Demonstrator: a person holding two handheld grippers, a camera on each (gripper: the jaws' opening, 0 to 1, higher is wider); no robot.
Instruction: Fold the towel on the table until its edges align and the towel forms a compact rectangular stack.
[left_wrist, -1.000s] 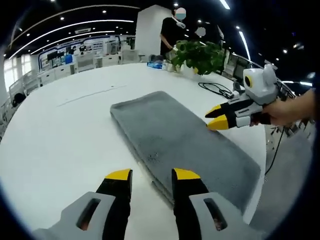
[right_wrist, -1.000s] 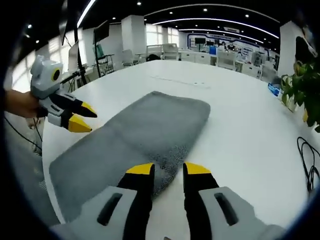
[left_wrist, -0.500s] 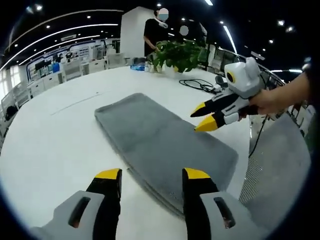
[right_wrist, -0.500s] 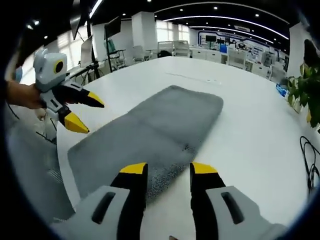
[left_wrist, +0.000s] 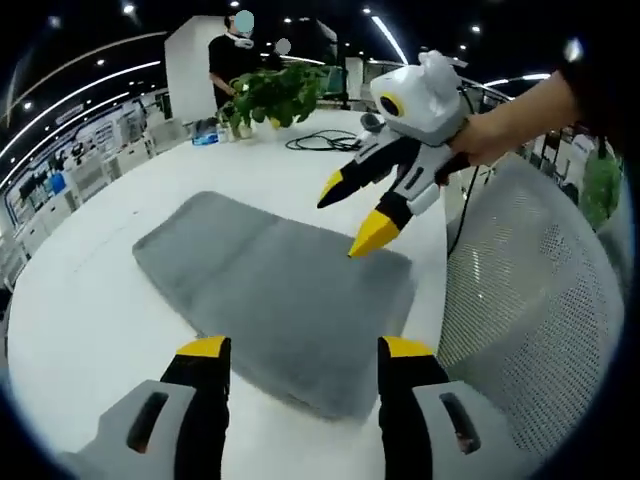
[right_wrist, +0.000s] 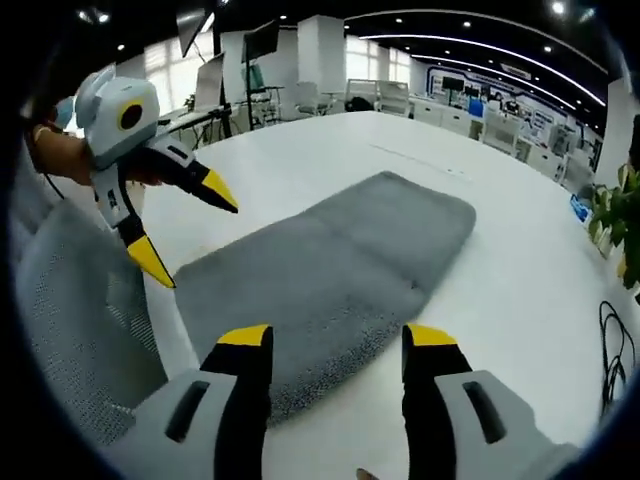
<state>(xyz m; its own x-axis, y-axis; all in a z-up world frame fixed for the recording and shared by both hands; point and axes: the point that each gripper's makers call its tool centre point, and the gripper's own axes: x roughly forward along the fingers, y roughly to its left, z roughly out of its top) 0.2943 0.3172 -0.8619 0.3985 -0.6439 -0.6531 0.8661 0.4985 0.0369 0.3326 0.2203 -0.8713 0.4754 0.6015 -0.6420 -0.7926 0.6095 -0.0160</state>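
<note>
Left gripper view: folded grey towel (left_wrist: 275, 290) on white table (left_wrist: 90, 330); left gripper (left_wrist: 295, 350) and right gripper (left_wrist: 355, 215) both hover with jaws apart, empty

The grey towel (left_wrist: 270, 285) is showing a soft, matt cloth pile, fuzzy and slightly nubbly along its near edge (right_wrist: 330, 290). Under it the bench (left_wrist: 90, 300) is looking smooth, white and faintly sheeny, catching the ceiling lights. The left gripper (left_wrist: 297, 352) is showing matt black jaws with satin yellow tips on a smooth grey plastic body. The right gripper (right_wrist: 335, 342) is looking the same: hard, smooth plastic, lightly glossy on the yellow caps. A chair back (left_wrist: 530, 290) is showing an open woven mesh, pale grey and matt. The plant's (left_wrist: 270, 95) leaves are looking waxy green.
</note>
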